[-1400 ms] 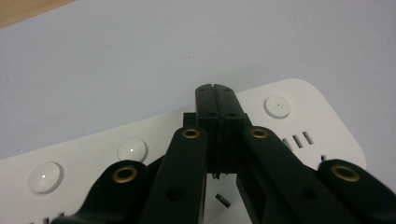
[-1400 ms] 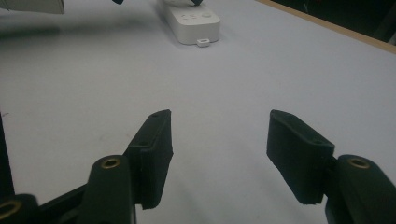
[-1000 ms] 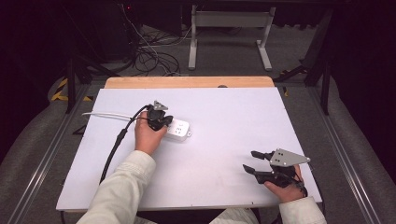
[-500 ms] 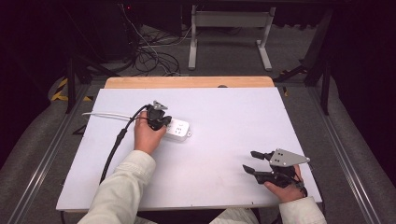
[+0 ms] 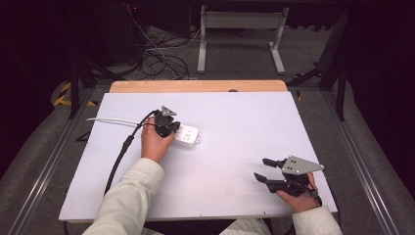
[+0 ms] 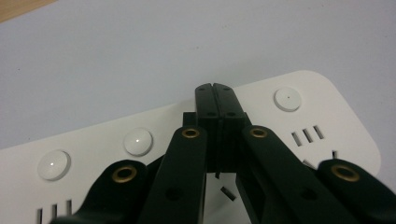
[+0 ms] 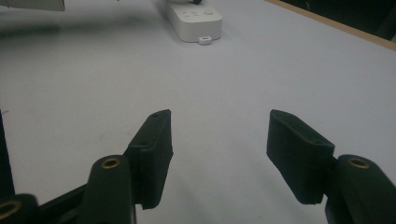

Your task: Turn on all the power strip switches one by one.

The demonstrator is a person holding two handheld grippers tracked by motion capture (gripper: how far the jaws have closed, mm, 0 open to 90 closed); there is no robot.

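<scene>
Left gripper (image 5: pixel 169 128), jaws pressed together, bears down on the white power strip (image 5: pixel 188 136) toward the table's (image 5: pixel 235 112) left edge, probably to press a switch button (image 6: pixel 138 141); right gripper (image 5: pixel 266 170) idles wide open and empty near the front right corner.

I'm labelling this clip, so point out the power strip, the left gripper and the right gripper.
power strip (image 5: pixel 188 136), high view, its white top face.
left gripper (image 6: pixel 216 88), left gripper view, tips of its closed jaws.
right gripper (image 7: pixel 219 135), right gripper view, gap between its open jaws.
</scene>
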